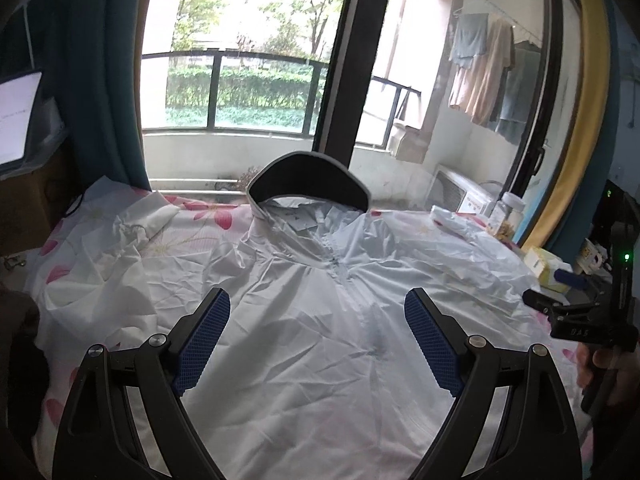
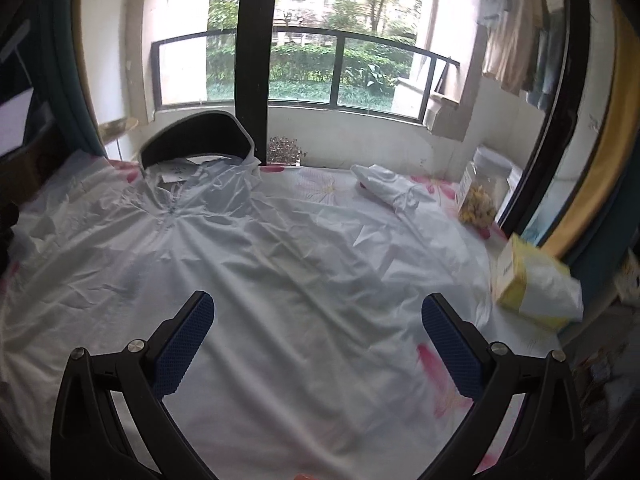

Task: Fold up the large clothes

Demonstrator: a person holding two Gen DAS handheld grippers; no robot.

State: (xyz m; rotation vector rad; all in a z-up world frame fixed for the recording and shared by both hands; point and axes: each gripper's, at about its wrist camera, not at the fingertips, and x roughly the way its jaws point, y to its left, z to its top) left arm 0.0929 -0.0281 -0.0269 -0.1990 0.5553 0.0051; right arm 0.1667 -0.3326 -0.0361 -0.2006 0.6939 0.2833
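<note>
A large pale blue-white hooded jacket point(image 1: 320, 340) lies spread flat, front up, on a flower-print sheet point(image 1: 200, 236). Its zip runs down the middle and its dark-lined hood point(image 1: 308, 178) stands up at the far edge. My left gripper point(image 1: 318, 308) is open and empty above the jacket's chest. My right gripper point(image 2: 318, 312) is open and empty above the jacket's right side point(image 2: 300, 280); its right sleeve point(image 2: 392, 188) lies bunched at the far right. The right gripper also shows at the right edge of the left wrist view point(image 1: 576, 316).
A clear jar point(image 2: 480, 196) with yellow contents and a yellow packet point(image 2: 536, 292) sit at the sheet's right edge. A window with a dark post point(image 1: 344, 56) runs behind the bed. A blue curtain point(image 1: 116, 80) and a lit screen point(image 1: 16, 116) are at the left.
</note>
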